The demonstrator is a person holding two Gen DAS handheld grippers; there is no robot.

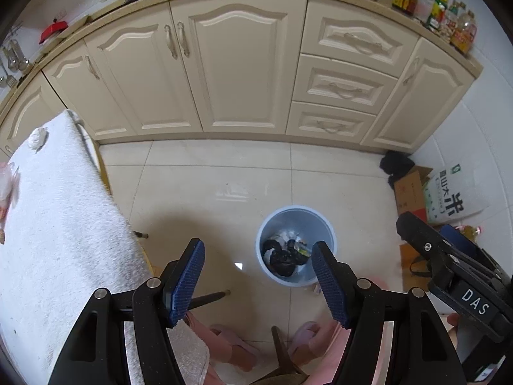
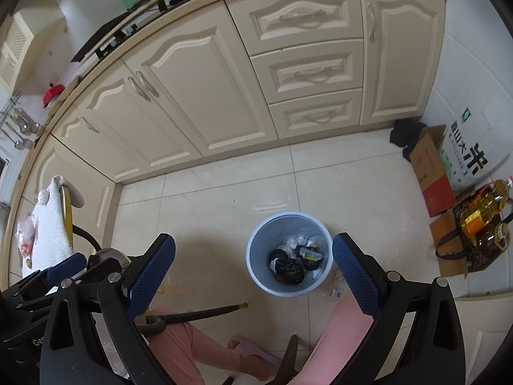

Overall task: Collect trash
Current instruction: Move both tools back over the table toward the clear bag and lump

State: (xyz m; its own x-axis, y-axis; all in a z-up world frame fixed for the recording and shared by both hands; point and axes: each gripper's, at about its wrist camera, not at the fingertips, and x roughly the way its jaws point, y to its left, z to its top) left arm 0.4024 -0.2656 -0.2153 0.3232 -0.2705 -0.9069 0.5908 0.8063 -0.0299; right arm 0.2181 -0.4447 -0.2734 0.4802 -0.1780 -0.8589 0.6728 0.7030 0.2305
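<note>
A light blue trash bin stands on the tiled floor and holds black bags and crumpled white paper. My left gripper is open and empty, held high above the floor just left of the bin. My right gripper is open and empty, with the bin between its fingers. A crumpled white tissue and a pinkish plastic wrapper lie on the white-towelled table at the left.
Cream cabinets run along the back. A cardboard box, a rice bag and oil bottles stand at the right wall. A small piece of litter lies on the floor beside the bin. The person's pink-trousered legs and chair legs are below.
</note>
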